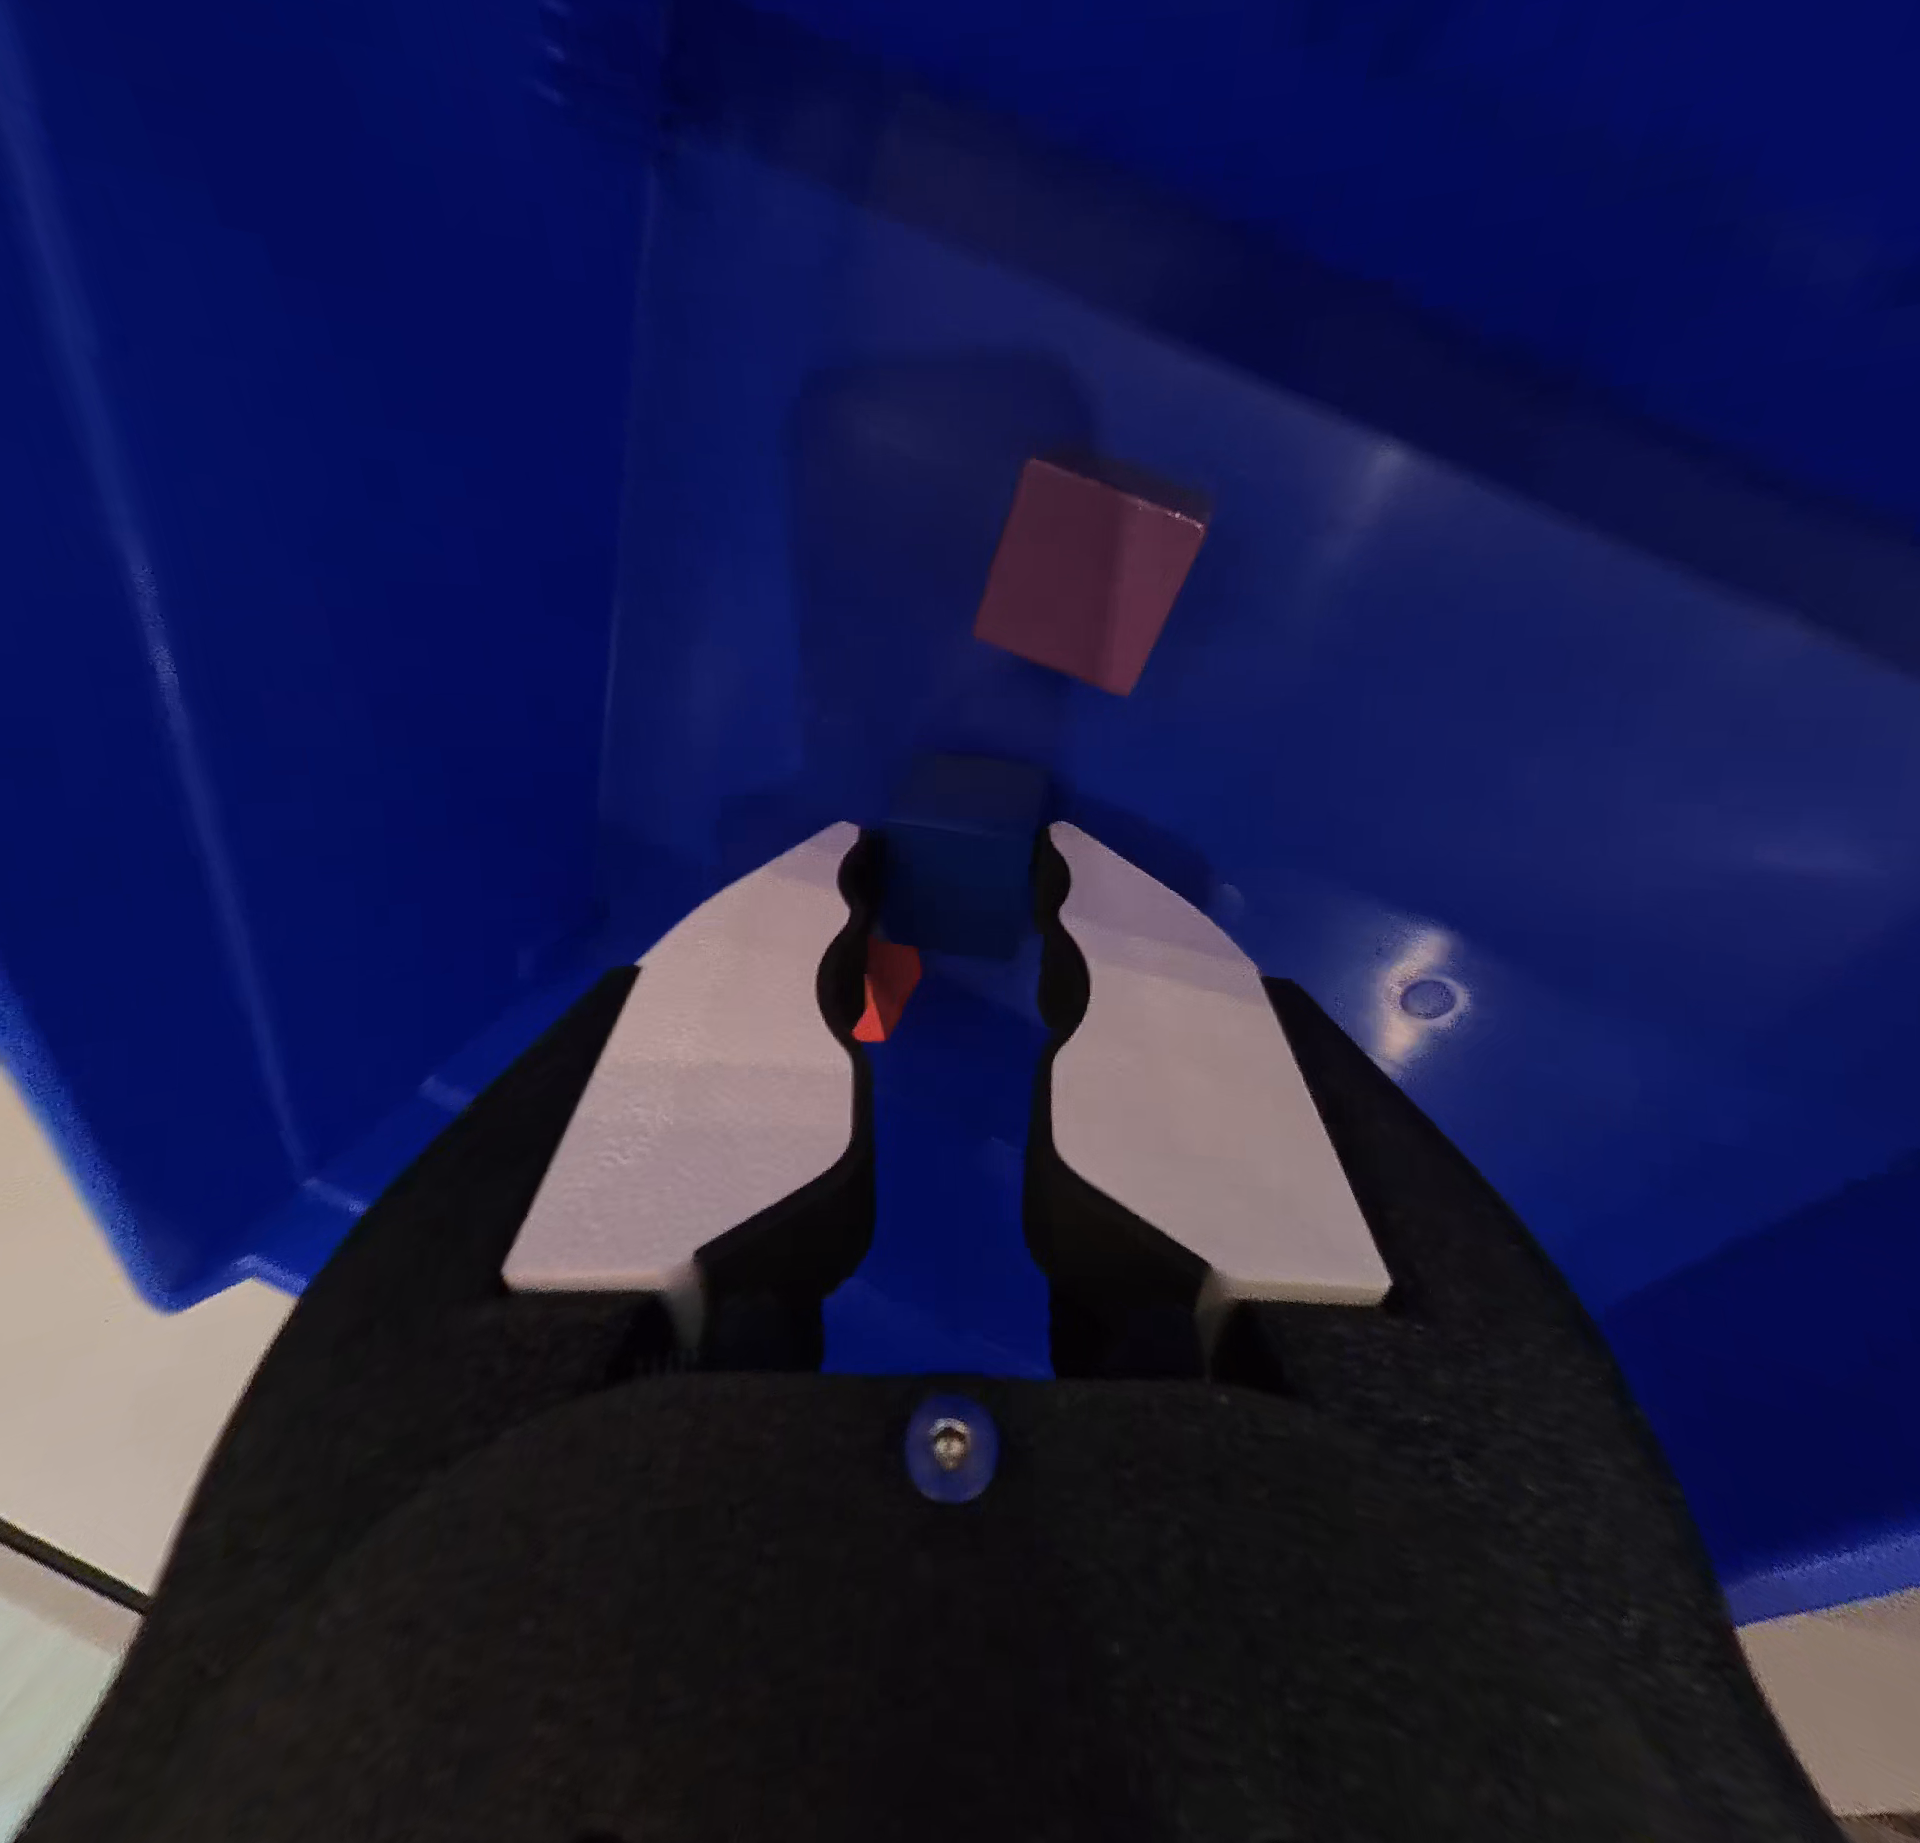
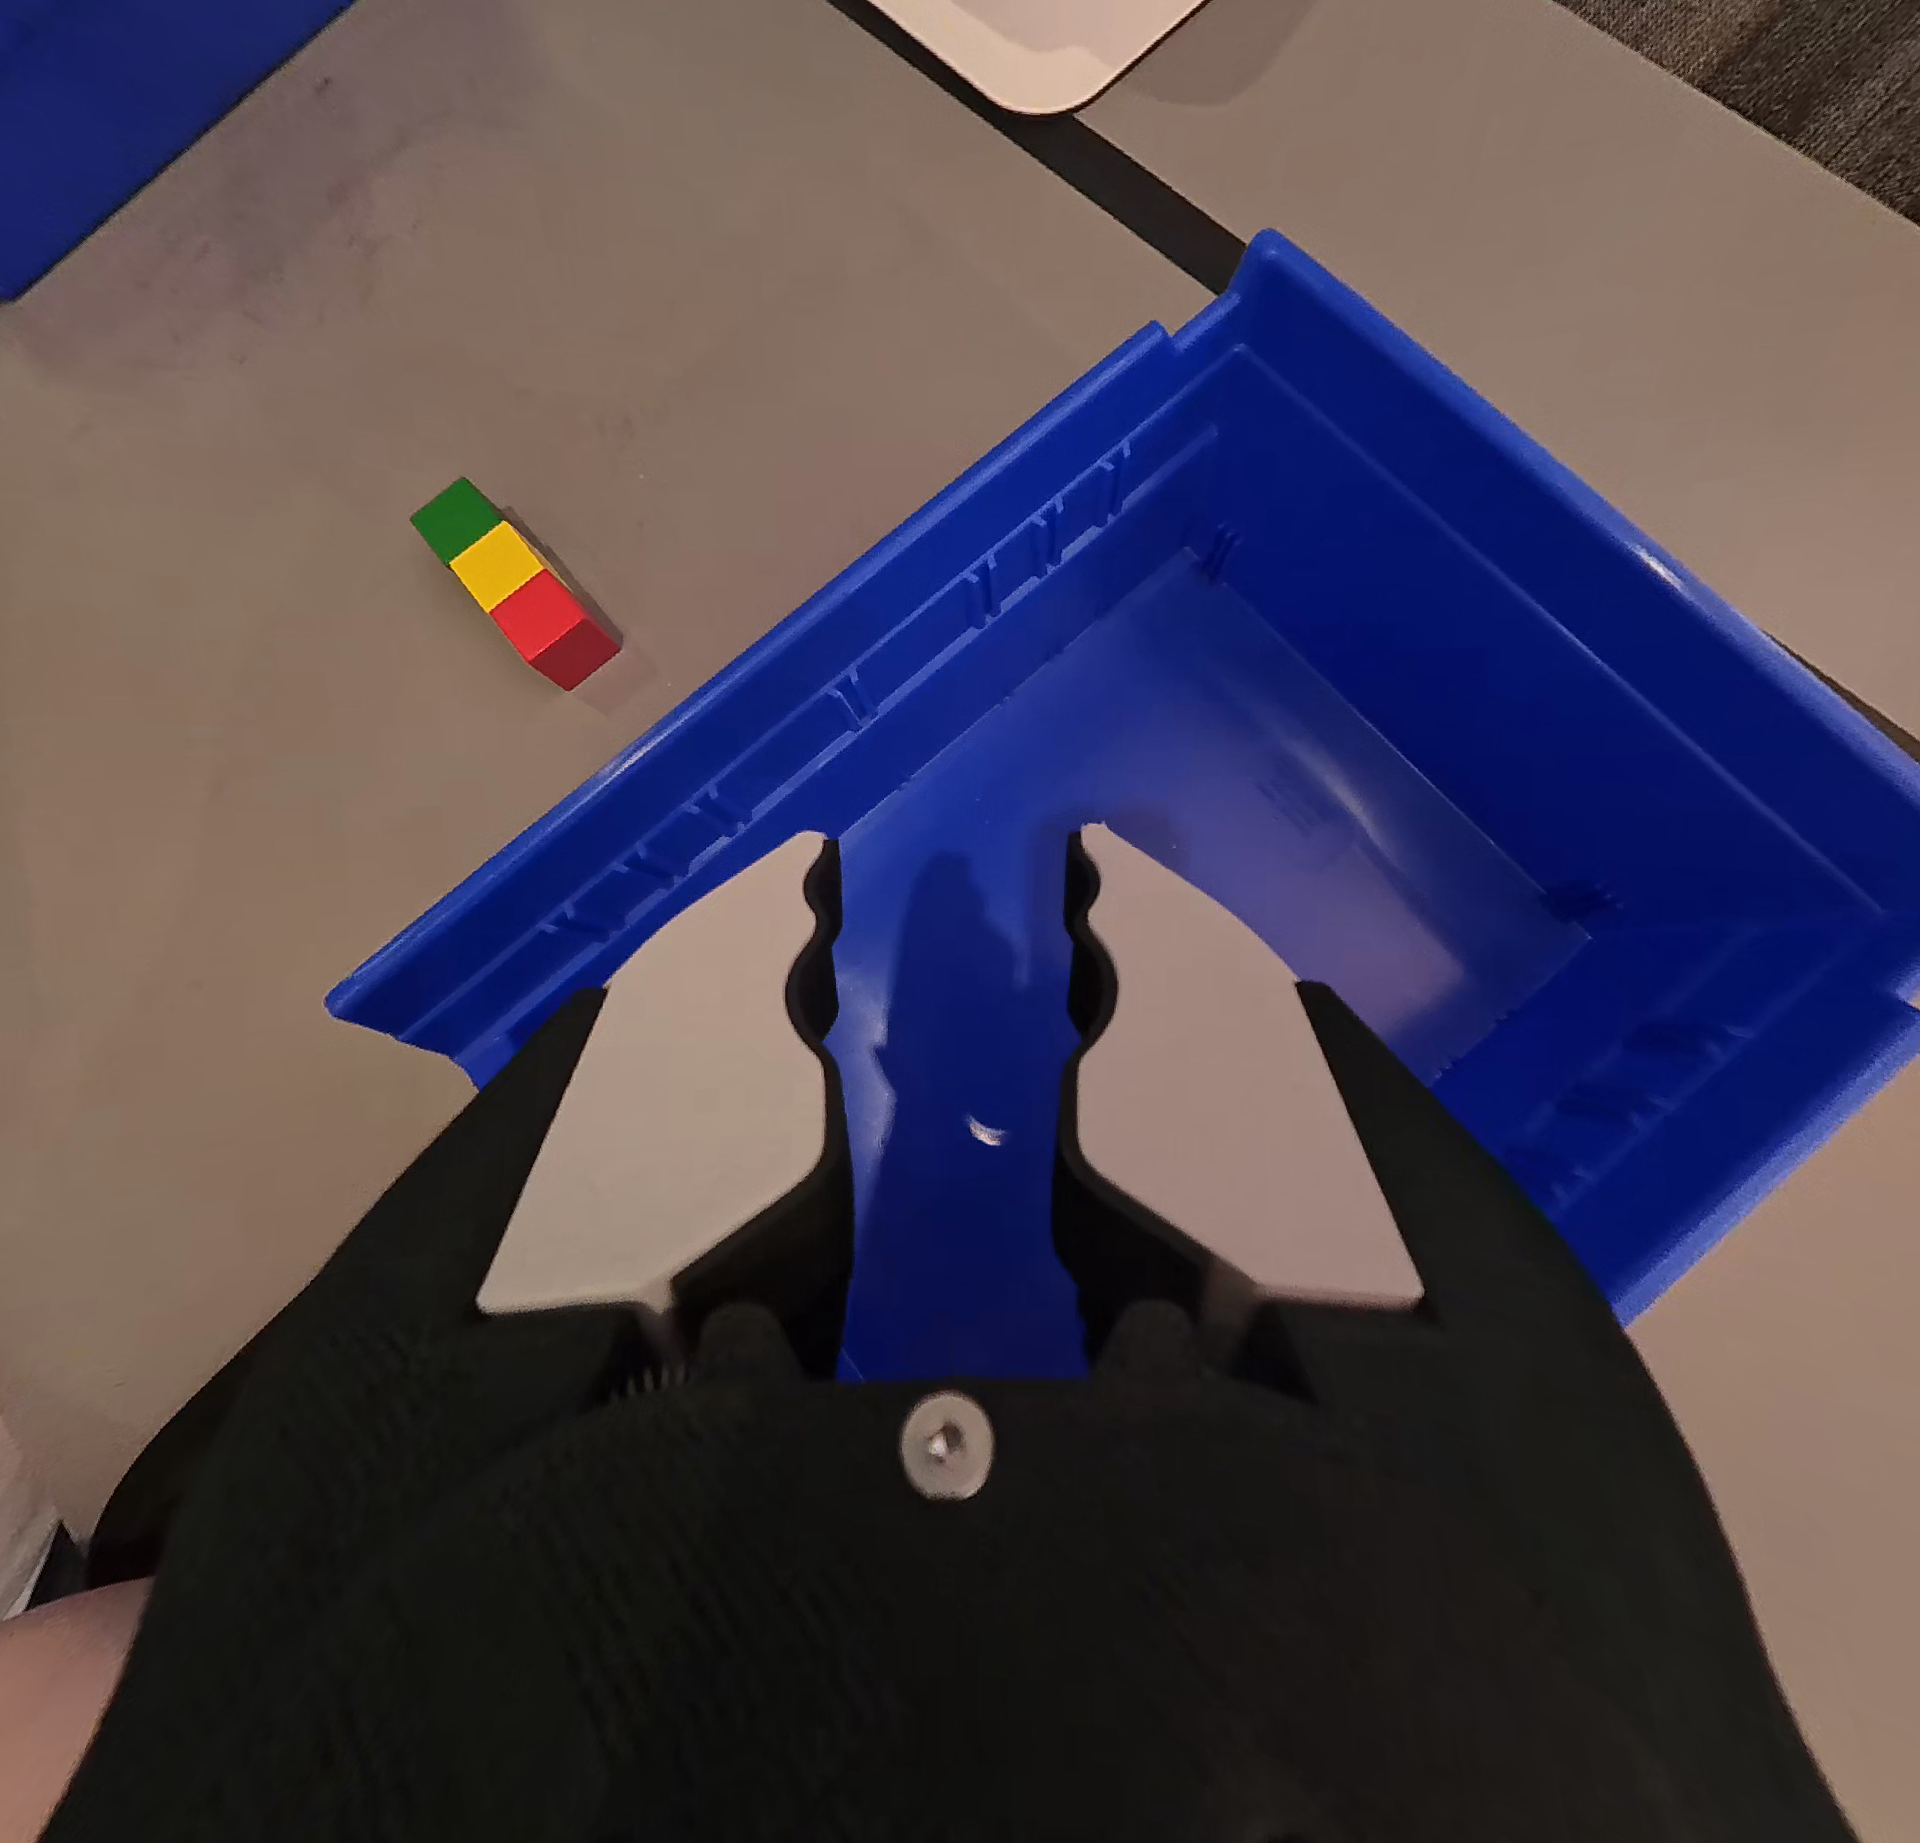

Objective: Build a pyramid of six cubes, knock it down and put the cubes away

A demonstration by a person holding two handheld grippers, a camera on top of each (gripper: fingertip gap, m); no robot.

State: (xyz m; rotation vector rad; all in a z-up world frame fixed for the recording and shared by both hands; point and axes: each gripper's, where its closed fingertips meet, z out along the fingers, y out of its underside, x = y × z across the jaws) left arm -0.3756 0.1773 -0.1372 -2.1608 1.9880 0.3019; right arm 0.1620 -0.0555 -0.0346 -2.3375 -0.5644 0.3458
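My left gripper (image 1: 956,837) is down inside a blue bin (image 1: 416,546), its jaws clenched on a blue cube (image 1: 961,879) right at the tips. I judge that I am lifting it out for the build, since only one layer stands on the table. A purple cube (image 1: 1086,572) lies on the bin floor just beyond the tips, turned at an angle, and an orange cube (image 1: 885,988) shows only as a corner past the left finger, so I cannot tell how it lies.

Through the right wrist camera, a row of three cubes sits on the grey table (image 2: 727,287), faces touching: green cube (image 2: 457,517), yellow cube (image 2: 497,565), red cube (image 2: 545,627). That tight line reads to me as the pyramid's bottom layer, packed close so that the next two can bridge the seams.

Further right, an empty blue bin (image 2: 1351,505) lies beside the row but apart from it. My right gripper (image 2: 951,848) hangs above its floor, released, with nothing between the fingers, out of the build's way. A pale board (image 2: 1039,17) lies at the table's far edge.
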